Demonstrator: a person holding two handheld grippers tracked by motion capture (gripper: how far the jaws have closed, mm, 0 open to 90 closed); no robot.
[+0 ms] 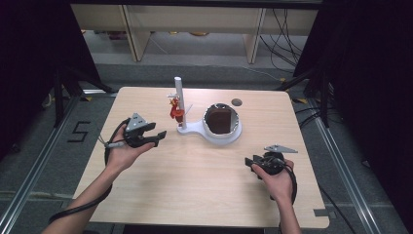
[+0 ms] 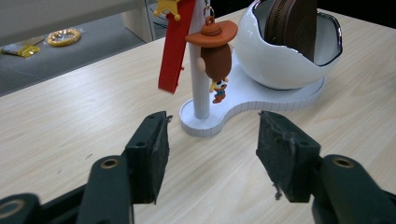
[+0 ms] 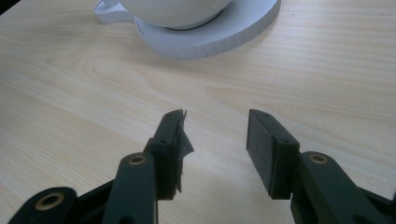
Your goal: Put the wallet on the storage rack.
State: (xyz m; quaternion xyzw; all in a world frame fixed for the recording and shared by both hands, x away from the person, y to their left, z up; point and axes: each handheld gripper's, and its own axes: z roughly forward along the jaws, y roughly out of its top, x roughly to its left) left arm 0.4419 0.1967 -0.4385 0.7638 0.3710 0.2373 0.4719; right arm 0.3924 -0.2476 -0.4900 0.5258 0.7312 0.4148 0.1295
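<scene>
Nearest the table's front edge, right gripper (image 1: 254,164) in the person's right hand (image 1: 277,178), low over bare wood, jaws parted by a moderate gap with nothing between them; in the right gripper view, torn padding on one of the pads (image 3: 180,144) and the stand's white base straight beyond. Farther in and toward the left edge, left gripper (image 1: 155,137) in the upturned left hand (image 1: 122,148), jaws wide apart and empty, aimed at the stand and near it without touching. Mid-table, white stand (image 2: 204,122): flat base, upright post (image 1: 179,100), round white bowl (image 2: 280,60) on the wider end with a dark brown zipped pouch (image 2: 292,23) inside. On the post, a cowboy-figure keychain (image 2: 215,56) hanging beside a red strap (image 2: 175,46). Behind the bowl, small dark round spot (image 1: 236,102) on the table (image 1: 195,185). Beyond the far edge, pale shelving legs (image 1: 136,34) and loose cables on the grey floor.
</scene>
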